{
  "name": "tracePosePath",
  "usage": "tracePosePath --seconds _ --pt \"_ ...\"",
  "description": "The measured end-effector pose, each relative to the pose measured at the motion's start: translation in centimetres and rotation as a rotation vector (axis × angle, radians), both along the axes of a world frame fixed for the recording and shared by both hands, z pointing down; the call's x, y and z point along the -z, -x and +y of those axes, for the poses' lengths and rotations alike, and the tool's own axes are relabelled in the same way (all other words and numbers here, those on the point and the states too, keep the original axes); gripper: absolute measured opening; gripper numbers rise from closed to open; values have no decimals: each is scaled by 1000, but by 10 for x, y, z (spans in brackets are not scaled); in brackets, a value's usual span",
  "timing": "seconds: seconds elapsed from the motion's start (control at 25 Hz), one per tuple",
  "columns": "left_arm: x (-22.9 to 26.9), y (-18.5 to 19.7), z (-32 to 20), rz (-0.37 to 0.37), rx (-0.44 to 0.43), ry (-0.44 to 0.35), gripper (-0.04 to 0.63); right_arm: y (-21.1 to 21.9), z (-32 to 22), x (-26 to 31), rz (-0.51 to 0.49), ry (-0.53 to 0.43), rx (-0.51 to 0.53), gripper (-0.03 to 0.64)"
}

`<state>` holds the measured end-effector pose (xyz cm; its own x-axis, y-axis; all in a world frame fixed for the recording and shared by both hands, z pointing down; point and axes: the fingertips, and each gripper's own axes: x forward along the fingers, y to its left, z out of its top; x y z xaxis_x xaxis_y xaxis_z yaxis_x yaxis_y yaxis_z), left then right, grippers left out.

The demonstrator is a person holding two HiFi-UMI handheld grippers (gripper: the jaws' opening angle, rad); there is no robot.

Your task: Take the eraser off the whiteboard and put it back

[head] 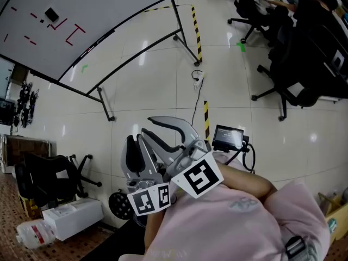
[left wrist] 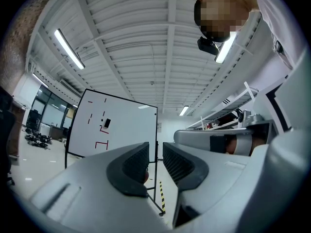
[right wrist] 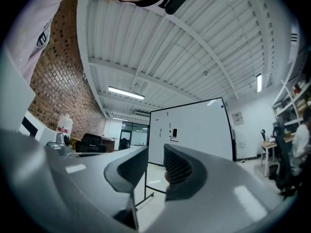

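Observation:
The whiteboard (head: 81, 15) stands on a wheeled frame at the far left, with red marks on it. The black eraser (head: 51, 14) sticks to its face. Both grippers are held close to the person's chest, far from the board. My left gripper (head: 136, 139) has a narrow gap between its jaws, with nothing in it. My right gripper (head: 148, 125) lies beside it, jaws also slightly apart and empty. In the left gripper view, the whiteboard (left wrist: 126, 125) and eraser (left wrist: 107, 123) show beyond the gripper (left wrist: 155, 152). The right gripper view shows the gripper (right wrist: 155, 157), whiteboard (right wrist: 199, 130) and eraser (right wrist: 175, 132).
The board's black legs (head: 106, 107) reach out over the tiled floor. Black office chairs (head: 293, 80) stand at the right. A black chair (head: 43, 178), a white box (head: 73, 216) and a bottle (head: 35, 234) sit at the lower left. A small screen device (head: 228, 137) with a cable lies ahead.

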<state>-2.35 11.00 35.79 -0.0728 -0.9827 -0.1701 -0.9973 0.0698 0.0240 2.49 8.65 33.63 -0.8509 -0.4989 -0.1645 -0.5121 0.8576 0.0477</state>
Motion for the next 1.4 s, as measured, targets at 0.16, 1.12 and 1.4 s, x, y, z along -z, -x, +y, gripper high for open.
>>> tracePosePath --seconds 0.16,1.12,1.4 --pt "0 -1 0 1 1 -1 94 0 1 1 0 -4 5 104" --pt "-10 24 -13 39 -6 9 94 20 -13 -7 34 1 -16 104" --pt "-13 54 -22 55 -19 20 94 48 -23 -10 49 8 -51 103"
